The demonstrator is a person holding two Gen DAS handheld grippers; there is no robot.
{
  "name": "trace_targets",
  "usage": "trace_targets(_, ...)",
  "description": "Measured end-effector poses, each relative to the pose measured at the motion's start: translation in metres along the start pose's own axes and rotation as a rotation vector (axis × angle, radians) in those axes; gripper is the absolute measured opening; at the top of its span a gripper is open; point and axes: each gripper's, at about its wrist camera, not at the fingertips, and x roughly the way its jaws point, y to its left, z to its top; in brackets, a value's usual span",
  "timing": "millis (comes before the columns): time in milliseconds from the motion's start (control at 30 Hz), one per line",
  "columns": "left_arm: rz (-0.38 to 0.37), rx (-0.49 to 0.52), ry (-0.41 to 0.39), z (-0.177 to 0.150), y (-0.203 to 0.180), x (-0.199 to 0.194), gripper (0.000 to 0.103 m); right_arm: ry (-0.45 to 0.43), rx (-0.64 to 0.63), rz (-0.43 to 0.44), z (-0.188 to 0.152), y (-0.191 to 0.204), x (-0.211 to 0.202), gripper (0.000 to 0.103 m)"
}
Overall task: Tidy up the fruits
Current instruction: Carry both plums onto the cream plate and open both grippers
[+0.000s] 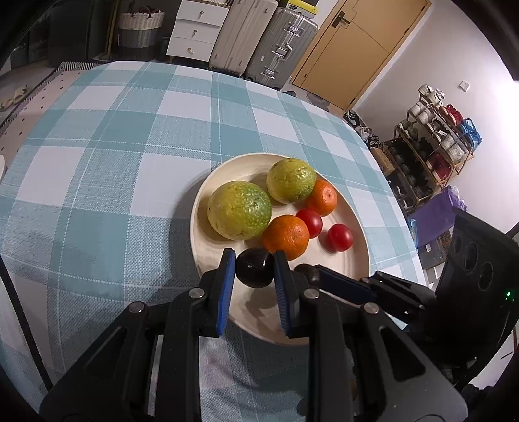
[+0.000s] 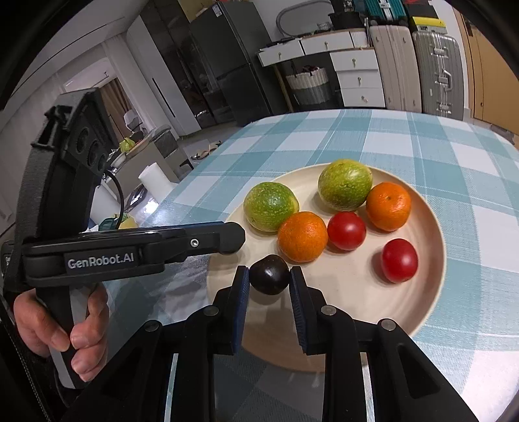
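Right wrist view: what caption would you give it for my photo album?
Blue-padded fingers flank a dark plum near the edge of a cream plate on a checked tablecloth.

We see a checked bench point(image 1: 129, 136) under indoor light; at upper centre, suitcases point(image 1: 262, 39) and white drawers point(image 1: 194, 29); upper right, a yellow door point(image 1: 356, 48); right, a shelf point(image 1: 431, 142).

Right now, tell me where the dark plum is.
In both wrist views the dark plum is at the near edge of the plate, just in front of the nearer orange, framed between the fingers of the right gripper.
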Motion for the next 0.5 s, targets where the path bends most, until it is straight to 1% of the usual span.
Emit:
trace_targets(100,-0.021,-0.026,-0.006,0.002,0.002,0.000,0.021,0.003,-0.001,0.008,0.003,0.001,0.004,0.027)
trace_targets(167,-0.045,-0.045,-0.013,0.004,0.004,-0.002,0.022,0.001,-0.001,0.004,0.005,0.002,0.007,0.038)
trace_targets(200,-0.058,-0.047,-0.013,0.004,0.004,-0.004,0.023,-0.006,-0.001,0.011,0.005,0.002,0.007,0.049)
trace_targets(233,-0.062,-0.045,-0.015,0.005,0.003,-0.005,0.024,-0.014,0.002,0.013,0.006,0.002,0.006,0.054)
trace_targets(367,-0.063,-0.035,-0.027,0.002,-0.001,-0.013,0.029,-0.043,0.010,0.007,0.005,0.000,-0.003,0.055)
trace_targets(500,-0.049,-0.028,-0.038,-0.002,-0.005,-0.021,0.034,-0.055,0.025,-0.009,0.001,-0.004,-0.013,0.064)
